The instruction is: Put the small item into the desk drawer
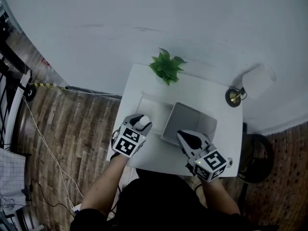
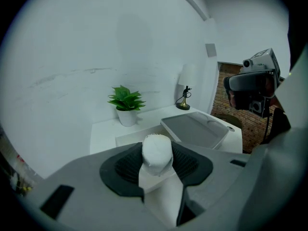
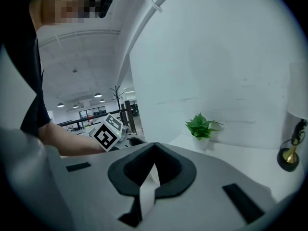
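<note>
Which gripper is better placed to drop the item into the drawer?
Left. The left gripper holds the white item, close to the drawer; the right gripper is shut and empty.

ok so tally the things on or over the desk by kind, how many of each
potted plant: 1
lamp: 1
grey tray: 1
small white item, held in the left gripper jaws: 1
total: 4
</note>
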Action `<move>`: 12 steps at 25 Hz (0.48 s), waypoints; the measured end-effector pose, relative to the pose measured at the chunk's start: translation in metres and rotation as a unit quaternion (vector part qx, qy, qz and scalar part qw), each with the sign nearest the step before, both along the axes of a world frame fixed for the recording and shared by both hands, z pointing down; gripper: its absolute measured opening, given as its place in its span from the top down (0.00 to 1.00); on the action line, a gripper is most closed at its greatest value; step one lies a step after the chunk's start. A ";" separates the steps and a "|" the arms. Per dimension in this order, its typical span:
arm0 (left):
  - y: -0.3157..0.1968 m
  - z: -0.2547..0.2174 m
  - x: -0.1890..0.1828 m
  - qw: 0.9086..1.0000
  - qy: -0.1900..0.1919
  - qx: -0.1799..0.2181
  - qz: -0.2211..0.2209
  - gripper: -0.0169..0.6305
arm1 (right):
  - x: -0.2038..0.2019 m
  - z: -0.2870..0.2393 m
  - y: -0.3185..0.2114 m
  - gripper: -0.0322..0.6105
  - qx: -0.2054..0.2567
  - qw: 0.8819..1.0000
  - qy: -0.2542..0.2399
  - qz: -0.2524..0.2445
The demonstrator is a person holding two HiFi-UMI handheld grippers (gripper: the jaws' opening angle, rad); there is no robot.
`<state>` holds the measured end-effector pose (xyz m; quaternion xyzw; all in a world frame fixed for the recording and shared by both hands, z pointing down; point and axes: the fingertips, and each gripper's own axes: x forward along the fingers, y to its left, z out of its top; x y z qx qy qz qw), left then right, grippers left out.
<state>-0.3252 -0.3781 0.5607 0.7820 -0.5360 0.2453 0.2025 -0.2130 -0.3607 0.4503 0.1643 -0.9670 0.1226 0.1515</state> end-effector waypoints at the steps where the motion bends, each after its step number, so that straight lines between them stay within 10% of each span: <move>1: -0.006 0.004 -0.001 1.000 -0.001 -0.004 -0.001 0.69 | 0.000 0.002 -0.005 0.95 -0.002 1.000 -0.001 -0.003; 12: -0.043 0.048 0.009 0.999 0.000 -0.050 -0.002 0.69 | 0.015 0.027 -0.049 0.95 -0.025 1.000 0.001 -0.001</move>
